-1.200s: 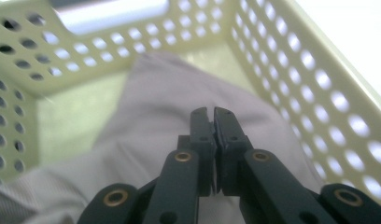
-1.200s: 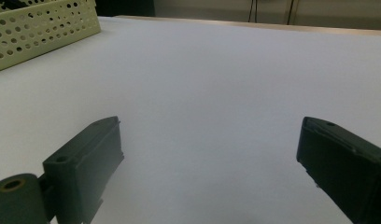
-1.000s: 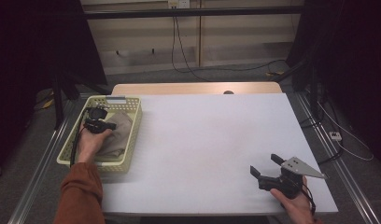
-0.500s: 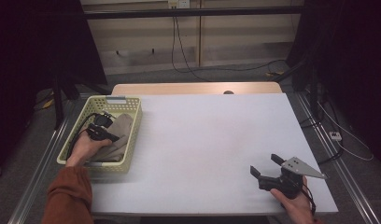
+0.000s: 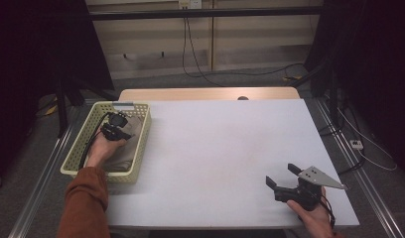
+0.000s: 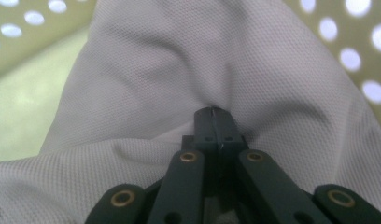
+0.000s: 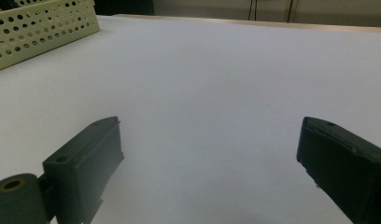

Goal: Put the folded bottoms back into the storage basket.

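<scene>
Cloth lies in the basket at the table's left edge, pinched by the left hand-held gripper; lift straight up, slowly, since the bite looks thin.

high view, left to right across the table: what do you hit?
Yellow perforated basket → left gripper, shut on the beige cloth inside the basket → bare white table → right gripper, jaws open, at the table's near right corner.
</scene>
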`<state>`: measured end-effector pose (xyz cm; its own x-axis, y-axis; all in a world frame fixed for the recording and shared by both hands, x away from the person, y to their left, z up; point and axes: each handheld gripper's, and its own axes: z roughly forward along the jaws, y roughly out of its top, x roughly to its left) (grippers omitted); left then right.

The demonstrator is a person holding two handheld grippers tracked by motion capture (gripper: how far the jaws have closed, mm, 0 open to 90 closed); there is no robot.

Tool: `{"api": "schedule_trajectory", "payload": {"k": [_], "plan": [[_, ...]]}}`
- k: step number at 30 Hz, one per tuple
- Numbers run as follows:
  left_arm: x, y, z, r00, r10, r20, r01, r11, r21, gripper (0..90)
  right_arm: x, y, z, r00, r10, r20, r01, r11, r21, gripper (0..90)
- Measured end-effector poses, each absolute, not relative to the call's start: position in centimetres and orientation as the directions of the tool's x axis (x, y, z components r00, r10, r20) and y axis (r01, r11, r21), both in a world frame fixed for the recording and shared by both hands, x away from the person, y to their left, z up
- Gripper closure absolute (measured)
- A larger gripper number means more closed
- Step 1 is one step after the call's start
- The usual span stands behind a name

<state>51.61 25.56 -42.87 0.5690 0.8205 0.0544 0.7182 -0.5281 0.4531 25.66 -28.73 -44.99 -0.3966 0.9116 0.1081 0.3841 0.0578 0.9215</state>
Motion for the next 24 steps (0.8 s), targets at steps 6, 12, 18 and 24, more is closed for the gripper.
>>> {"api": "schedule_trajectory", "payload": {"k": [6,12,18,24], "plan": [[51.6,27.5,-42.2,0.517,0.856,-0.010,0.731,-0.436,0.525,90.0,25.7,-28.7,-45.0,-0.396,0.912,0.109,0.385,0.057,0.921,6.3],[51.5,30.1,-42.1,0.396,0.918,0.006,0.775,-0.338,0.535,90.0,25.7,-28.7,-45.0,-0.396,0.912,0.108,0.386,0.059,0.920,6.4],[50.4,29.7,-42.4,0.464,0.885,0.030,0.805,-0.435,0.403,90.0,25.7,-28.8,-45.0,-0.395,0.912,0.110,0.386,0.056,0.921,6.4],[50.5,30.4,-42.6,0.419,0.907,0.051,0.818,-0.401,0.412,90.0,25.6,-28.6,-45.0,-0.398,0.911,0.106,0.386,0.061,0.921,6.4]]}}
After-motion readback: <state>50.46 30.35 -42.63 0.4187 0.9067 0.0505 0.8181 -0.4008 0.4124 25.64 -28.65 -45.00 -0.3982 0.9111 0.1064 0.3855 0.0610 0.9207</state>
